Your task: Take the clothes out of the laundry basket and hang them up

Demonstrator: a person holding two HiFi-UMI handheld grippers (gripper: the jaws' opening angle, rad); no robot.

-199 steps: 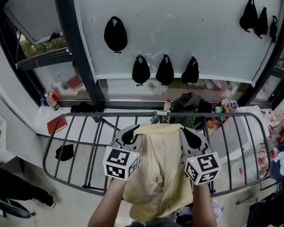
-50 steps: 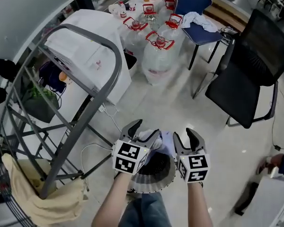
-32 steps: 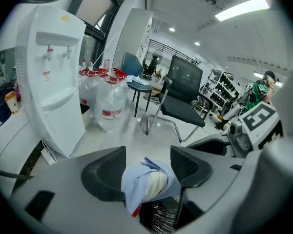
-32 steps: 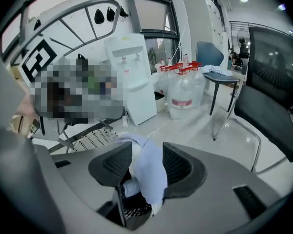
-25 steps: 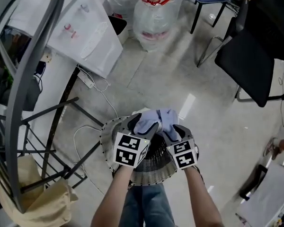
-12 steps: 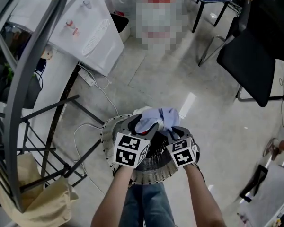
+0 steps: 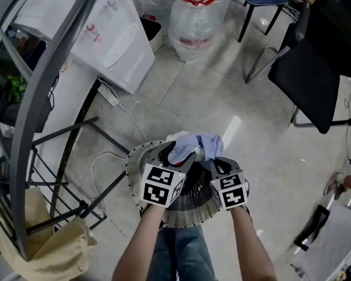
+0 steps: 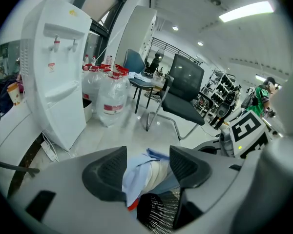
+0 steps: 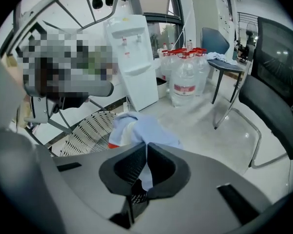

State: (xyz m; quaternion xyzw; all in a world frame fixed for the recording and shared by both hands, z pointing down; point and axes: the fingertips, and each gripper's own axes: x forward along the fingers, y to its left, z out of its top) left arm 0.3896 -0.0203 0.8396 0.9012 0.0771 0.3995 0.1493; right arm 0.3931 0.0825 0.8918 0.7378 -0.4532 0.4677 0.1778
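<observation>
A pale blue garment [image 7: 202, 142] bulges out of the round mesh laundry basket [image 7: 181, 215] on the floor in front of me. My left gripper [image 7: 174, 152] is at its left side, jaws closed on a thick bunch of the cloth [image 8: 136, 174] that fills the gap between them [image 8: 147, 167]. At the garment's right side my right gripper [image 7: 217, 164] has just been closing. Its jaws [image 9: 146, 155] now meet on a thin fold of the same blue cloth [image 9: 136, 128]. The basket's mesh [image 9: 88, 130] lies below and to the left of the right gripper.
A grey drying rack [image 7: 41, 98] stands at the left with a beige garment [image 7: 41, 250] hung over it. A white water dispenser [image 7: 114, 37], large water bottles [image 7: 193, 16] and a black chair [image 7: 316, 81] ring the floor beyond. A white cable [image 7: 114, 101] trails near the basket.
The right gripper's jaws have closed onto a fold of the blue garment. Both hands have stayed almost in place over the basket.
</observation>
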